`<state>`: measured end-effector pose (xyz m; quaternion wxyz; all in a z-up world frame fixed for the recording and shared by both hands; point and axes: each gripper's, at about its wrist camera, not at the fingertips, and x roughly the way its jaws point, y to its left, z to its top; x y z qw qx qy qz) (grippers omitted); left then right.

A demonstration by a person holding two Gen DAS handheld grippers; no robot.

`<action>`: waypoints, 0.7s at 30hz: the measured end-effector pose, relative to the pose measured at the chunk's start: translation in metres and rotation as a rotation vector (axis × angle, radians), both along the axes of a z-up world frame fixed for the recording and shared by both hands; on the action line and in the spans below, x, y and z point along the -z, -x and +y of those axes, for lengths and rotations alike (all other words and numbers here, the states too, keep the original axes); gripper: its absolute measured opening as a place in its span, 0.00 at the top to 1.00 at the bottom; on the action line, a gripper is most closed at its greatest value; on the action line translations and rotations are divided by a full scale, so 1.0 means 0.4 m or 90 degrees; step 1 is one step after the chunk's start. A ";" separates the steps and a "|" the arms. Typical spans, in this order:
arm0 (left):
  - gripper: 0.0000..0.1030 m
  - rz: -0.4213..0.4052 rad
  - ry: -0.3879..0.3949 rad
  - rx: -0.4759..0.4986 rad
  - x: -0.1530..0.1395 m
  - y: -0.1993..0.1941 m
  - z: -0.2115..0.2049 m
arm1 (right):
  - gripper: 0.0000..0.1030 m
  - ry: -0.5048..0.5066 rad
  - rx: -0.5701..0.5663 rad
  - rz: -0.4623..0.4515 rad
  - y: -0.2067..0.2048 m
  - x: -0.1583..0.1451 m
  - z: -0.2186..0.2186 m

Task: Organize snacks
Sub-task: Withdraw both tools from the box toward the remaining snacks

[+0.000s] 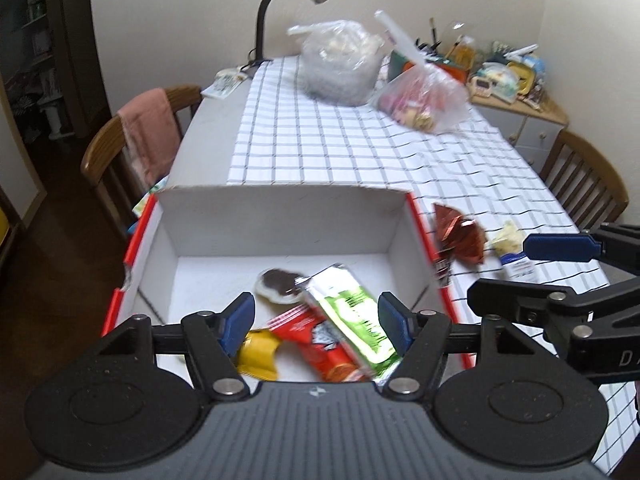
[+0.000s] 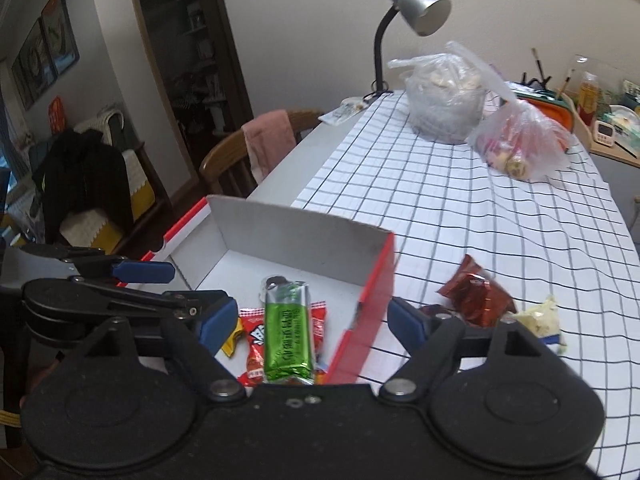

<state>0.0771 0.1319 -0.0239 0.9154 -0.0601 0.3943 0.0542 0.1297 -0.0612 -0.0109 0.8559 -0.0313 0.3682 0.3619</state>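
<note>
Keeping both claws, left gripper and right gripper, open and empty, we next take the red packet at 2 o'clock of the box, probably foil.

The left hand-held gripper tilts downward, its blue pads spread apart with nothing pressed between them. The right hand-held gripper sits just beside it, also angled down, jaws wide and empty.

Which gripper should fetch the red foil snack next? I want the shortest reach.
Probably the right gripper. It is open and empty, and the red foil snack lies on the cloth just right of the box, on its side. The left gripper hangs over the box.
</note>
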 end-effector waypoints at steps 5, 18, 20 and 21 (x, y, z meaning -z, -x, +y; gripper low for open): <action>0.34 -0.020 0.006 0.024 -0.016 -0.001 -0.057 | 0.06 -0.021 0.021 -0.013 0.001 -0.014 -0.078; 0.23 -0.031 0.037 0.054 -0.009 -0.057 -0.228 | 0.00 0.000 0.046 -0.021 -0.041 0.020 -0.267; 0.23 -0.028 0.037 0.051 -0.001 -0.071 -0.257 | 0.00 0.009 0.055 -0.016 -0.055 0.032 -0.297; 0.23 -0.027 0.035 0.047 0.003 -0.079 -0.272 | 0.00 0.012 0.057 -0.014 -0.064 0.037 -0.311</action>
